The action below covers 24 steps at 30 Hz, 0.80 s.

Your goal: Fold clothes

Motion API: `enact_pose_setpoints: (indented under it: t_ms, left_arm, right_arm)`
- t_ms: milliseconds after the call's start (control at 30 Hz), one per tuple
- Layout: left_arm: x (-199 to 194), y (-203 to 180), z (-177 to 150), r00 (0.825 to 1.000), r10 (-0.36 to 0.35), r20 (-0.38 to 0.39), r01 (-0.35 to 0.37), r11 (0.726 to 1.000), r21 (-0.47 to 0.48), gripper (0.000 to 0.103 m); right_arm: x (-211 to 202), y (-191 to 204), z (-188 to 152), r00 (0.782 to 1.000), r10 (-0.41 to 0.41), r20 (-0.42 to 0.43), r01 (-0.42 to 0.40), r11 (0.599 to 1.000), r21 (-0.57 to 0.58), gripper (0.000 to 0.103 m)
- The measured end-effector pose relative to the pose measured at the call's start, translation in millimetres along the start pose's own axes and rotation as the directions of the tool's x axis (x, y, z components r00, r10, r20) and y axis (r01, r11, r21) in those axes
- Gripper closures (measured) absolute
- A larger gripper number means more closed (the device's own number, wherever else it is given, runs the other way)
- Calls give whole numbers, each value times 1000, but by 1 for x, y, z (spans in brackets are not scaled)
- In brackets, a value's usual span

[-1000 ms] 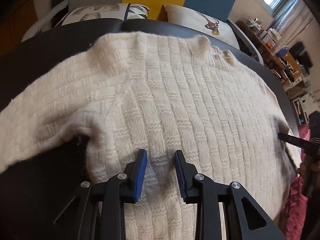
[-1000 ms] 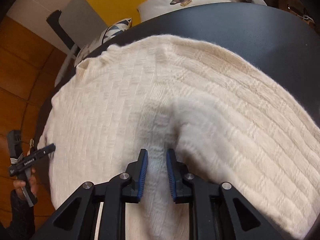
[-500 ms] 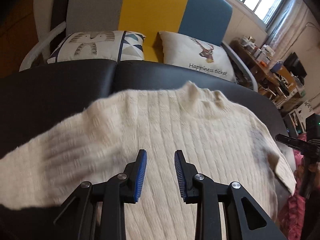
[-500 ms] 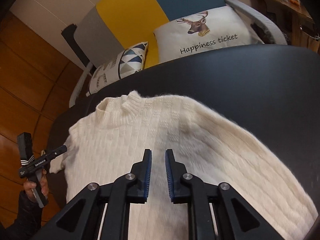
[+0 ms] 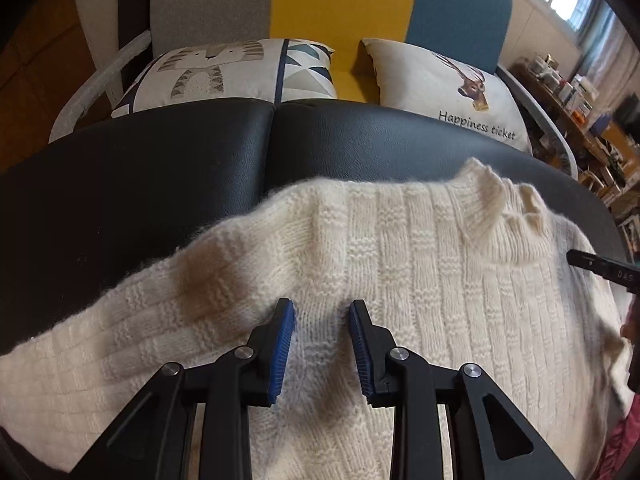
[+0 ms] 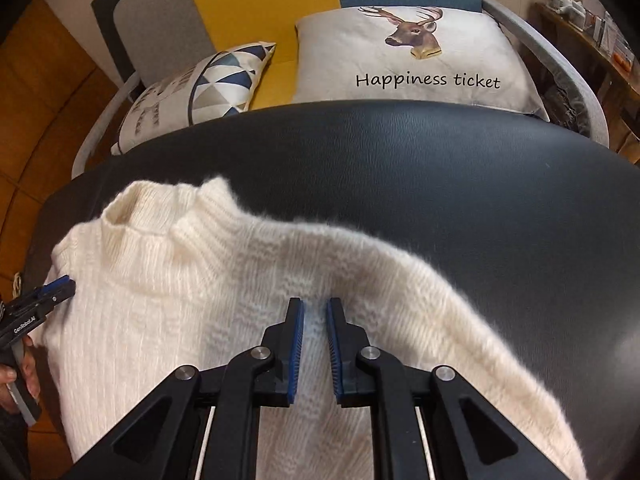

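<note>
now both claws, left claw (image 5: 322, 354) and right claw (image 6: 315, 354), grip the cream sweater (image 5: 420, 264).

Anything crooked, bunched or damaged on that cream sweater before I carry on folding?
No damage shows. The sweater is off-centre on the black surface: its collar lies toward one end, and a sleeve trails out sideways. The collar rim is a bit rumpled. Nothing else stands out.
</note>
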State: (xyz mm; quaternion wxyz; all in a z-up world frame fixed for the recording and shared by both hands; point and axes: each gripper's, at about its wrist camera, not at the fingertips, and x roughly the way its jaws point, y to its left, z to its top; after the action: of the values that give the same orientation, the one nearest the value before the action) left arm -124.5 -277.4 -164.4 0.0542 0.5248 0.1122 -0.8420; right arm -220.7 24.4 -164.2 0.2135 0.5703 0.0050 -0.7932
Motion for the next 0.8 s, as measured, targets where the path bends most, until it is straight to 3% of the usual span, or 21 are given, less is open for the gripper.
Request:
enact_pose_setpoints:
  t_ms: [233,367,433,567,700,800]
  left_arm:
    - [5,11,22,1000,22,-18,-23,998,-53,70]
    - [-28,0,9,1000,14,27,-14,1000,-7,70]
    - [-48,-8,-9,998,-45,34,44,999,31,70]
    - [-74,-31,-56,990,-138,11,136,985,111,70]
    - [-82,-79,-105,967,-248,-65,255,950,181,70]
    - [-88,-134,-137,934,-336,-120,356,900,251,70]
  right_arm:
    - [1,2,24,1000,5,3,-5,999,36,91]
    - [-41,17,-5,994,111,16,-110,991,-73,89]
    - [-62,19,-31,987,161,-11,-161,979,-127,89]
    - [-87,3,-86,987,143,-69,-153,976,-157,89]
    - [-89,-27,-112,993,97,-72,-104,990,-91,89]
    - [-91,-60,-107,996,85,-21,-85,996,34,89]
